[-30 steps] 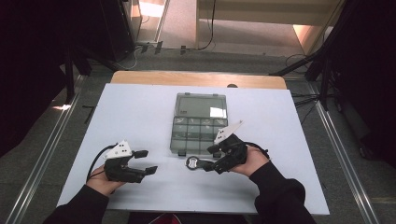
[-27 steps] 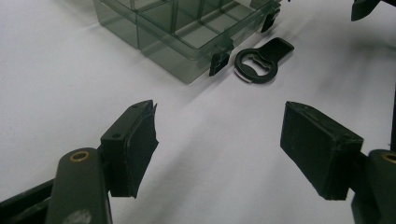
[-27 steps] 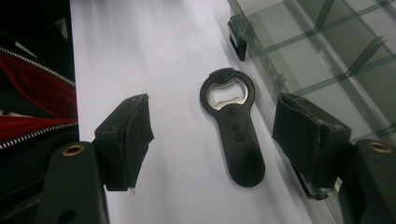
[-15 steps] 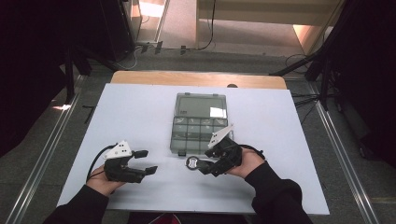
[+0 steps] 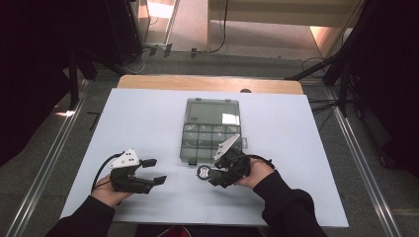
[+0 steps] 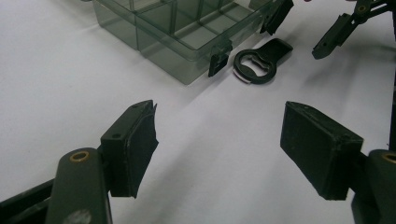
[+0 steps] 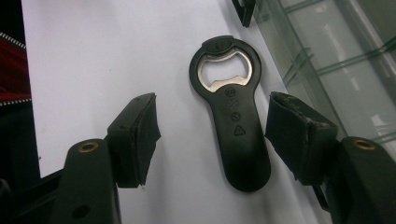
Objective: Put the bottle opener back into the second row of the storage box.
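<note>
white table | clear compartment box lid open, mid-table | left gripper jaws apart, idle | right gripper jaws apart, straddling bottle opener flat beside box front | opener likely light, rigid, smooth; pinch handle's sides
</note>
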`<action>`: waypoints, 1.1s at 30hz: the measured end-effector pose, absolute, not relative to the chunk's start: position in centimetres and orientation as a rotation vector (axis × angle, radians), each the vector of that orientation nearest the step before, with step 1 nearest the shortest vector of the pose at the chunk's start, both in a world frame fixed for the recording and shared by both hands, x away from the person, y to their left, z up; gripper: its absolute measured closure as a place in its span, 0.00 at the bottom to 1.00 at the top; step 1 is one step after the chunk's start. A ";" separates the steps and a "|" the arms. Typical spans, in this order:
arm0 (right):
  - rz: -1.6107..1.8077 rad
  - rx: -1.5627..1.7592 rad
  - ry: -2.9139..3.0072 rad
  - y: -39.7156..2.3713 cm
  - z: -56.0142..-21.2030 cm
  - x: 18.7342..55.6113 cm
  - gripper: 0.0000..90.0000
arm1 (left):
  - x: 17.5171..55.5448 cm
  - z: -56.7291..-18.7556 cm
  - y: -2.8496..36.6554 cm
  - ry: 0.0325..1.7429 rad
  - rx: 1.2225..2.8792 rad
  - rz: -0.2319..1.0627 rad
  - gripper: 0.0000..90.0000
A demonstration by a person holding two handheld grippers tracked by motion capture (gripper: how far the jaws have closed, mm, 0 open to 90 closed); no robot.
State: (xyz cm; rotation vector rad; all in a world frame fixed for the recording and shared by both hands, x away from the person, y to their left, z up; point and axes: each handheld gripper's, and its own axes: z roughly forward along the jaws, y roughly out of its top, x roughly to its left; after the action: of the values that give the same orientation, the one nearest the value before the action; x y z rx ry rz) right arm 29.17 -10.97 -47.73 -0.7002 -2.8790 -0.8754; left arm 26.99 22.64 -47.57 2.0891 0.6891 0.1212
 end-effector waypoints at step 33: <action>-0.702 -0.605 -3.063 -9.5 -48.8 29.9 0.69 | 27.0 -47.6 22.6 0.685 2.094 0.122 0.30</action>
State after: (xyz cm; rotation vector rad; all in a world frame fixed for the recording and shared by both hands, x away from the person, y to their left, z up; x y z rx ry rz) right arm 29.94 -9.47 -48.77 -0.6047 -3.0625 -0.7017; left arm 27.00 22.59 -47.60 2.0942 0.6851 0.1220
